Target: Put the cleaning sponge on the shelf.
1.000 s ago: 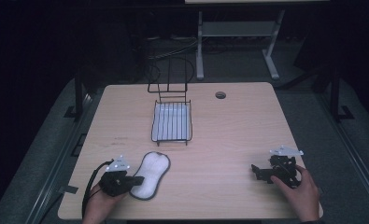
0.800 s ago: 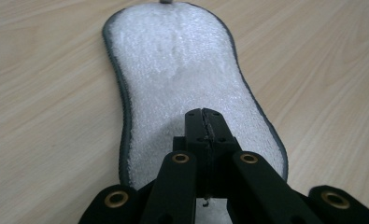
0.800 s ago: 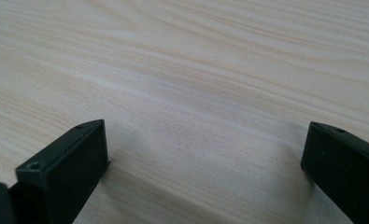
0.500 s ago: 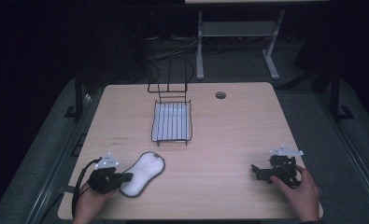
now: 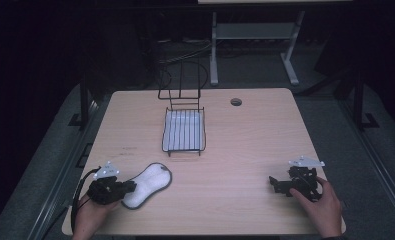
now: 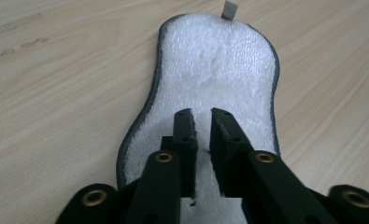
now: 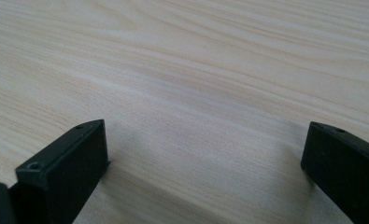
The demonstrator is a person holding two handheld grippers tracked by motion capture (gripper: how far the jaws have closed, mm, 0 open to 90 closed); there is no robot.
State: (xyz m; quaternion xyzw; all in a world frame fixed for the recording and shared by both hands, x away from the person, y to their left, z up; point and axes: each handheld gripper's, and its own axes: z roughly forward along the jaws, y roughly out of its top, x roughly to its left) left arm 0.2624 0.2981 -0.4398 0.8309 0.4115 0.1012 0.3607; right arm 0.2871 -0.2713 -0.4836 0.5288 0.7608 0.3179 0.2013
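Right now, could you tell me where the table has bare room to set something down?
The widest free patch lies between the white pad and the right tool, below the wire rack. Right of the rack, around the cable hole, is bare too. The near-left corner is crowded by the left tool and pad.

The high view sits above the near edge of the table (image 5: 245, 145), looking forward and down, so it takes in the whole top plus the dark floor behind. The left gripper view rides low on the left gripper (image 6: 202, 123), super close, facing along its jaws over the white pad (image 6: 219, 70), the same pad (image 5: 147, 184) the high view catches at front left. The right gripper view hugs bare wood between the right gripper (image 7: 205, 154) jaws, which is the high view's front right patch by that gripper (image 5: 277, 184).
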